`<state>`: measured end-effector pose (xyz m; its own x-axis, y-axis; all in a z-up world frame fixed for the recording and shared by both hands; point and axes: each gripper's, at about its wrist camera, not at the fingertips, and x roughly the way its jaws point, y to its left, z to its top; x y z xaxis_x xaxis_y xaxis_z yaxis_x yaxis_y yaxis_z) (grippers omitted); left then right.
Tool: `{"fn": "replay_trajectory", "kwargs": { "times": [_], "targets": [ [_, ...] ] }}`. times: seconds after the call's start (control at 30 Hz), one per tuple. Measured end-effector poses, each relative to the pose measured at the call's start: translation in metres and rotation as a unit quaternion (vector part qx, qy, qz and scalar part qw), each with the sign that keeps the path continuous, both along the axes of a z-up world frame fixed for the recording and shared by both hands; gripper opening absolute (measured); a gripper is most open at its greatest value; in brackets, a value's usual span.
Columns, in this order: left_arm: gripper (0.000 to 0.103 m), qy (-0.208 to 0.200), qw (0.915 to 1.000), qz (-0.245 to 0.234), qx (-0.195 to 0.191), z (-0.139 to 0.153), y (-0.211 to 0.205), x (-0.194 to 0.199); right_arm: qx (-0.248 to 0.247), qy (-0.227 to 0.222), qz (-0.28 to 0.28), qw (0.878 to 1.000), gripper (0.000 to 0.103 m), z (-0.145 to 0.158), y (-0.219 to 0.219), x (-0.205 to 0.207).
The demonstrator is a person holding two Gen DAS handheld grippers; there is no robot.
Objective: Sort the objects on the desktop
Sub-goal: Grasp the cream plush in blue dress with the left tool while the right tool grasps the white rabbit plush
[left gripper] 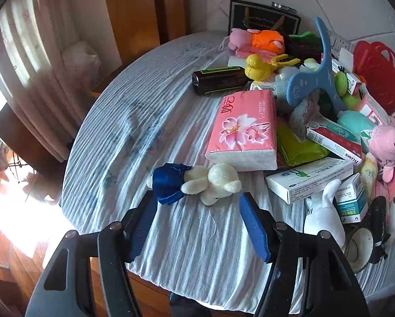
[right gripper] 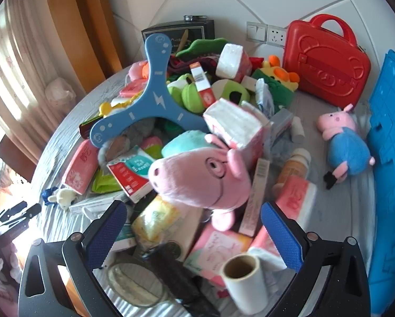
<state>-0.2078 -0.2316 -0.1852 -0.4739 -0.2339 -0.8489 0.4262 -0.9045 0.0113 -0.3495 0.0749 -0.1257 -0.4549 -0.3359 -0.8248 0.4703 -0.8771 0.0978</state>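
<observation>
Mostly soft, crumpled stuff: a fuzzy cream plush bear (left gripper: 210,182) in a satin-blue skirt lies on the ribbed grey tablecloth (left gripper: 144,121), a glossy pink tissue pack (left gripper: 243,129) at its one o'clock. Left gripper (left gripper: 197,224) tilts down, spread and empty, just short of the bear. Right gripper (right gripper: 193,233), also spread, hovers over one pink velvety pig plush (right gripper: 200,177)

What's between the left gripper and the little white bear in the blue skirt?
Nothing visible. The white bear lies alone on the striped cloth, just ahead of the open left gripper; the pink tissue pack sits behind it.
</observation>
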Motion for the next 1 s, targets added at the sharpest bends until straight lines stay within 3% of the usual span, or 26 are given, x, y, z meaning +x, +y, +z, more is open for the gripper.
{"fn": "replay_trajectory", "kwargs": {
  "times": [0.13,0.3,0.43,0.57,0.83,0.93,1.0],
  "targets": [
    [0.064,-0.015,0.9946,-0.102,-0.013,-0.016,-0.02,-0.014,-0.001,-0.023,-0.037,0.999,0.103,-0.017,-0.04,0.03],
    [0.064,-0.047,0.9787,-0.198,-0.027,-0.033,-0.047,-0.026,-0.017,-0.054,-0.075,0.996,0.103,-0.038,-0.08,0.062],
    [0.064,-0.06,0.9657,-0.253,0.0,-0.047,-0.055,-0.037,0.004,-0.072,-0.099,0.992,0.103,-0.058,-0.103,0.077],
    [0.064,-0.067,0.9581,-0.278,0.014,-0.059,-0.05,-0.047,0.025,-0.084,-0.109,0.99,0.087,-0.072,-0.117,0.086],
    [0.064,-0.079,0.9475,-0.304,0.06,-0.069,-0.036,-0.064,0.046,-0.096,-0.109,0.988,0.087,-0.095,-0.134,0.093],
    [0.054,-0.089,0.9456,-0.309,0.05,-0.076,-0.026,-0.061,0.058,-0.096,-0.108,0.988,0.087,-0.102,-0.14,0.091],
    [0.045,-0.083,0.9474,-0.301,0.07,-0.078,-0.026,-0.061,0.071,-0.089,-0.106,0.988,0.087,-0.103,-0.144,0.09]
  ]
}}
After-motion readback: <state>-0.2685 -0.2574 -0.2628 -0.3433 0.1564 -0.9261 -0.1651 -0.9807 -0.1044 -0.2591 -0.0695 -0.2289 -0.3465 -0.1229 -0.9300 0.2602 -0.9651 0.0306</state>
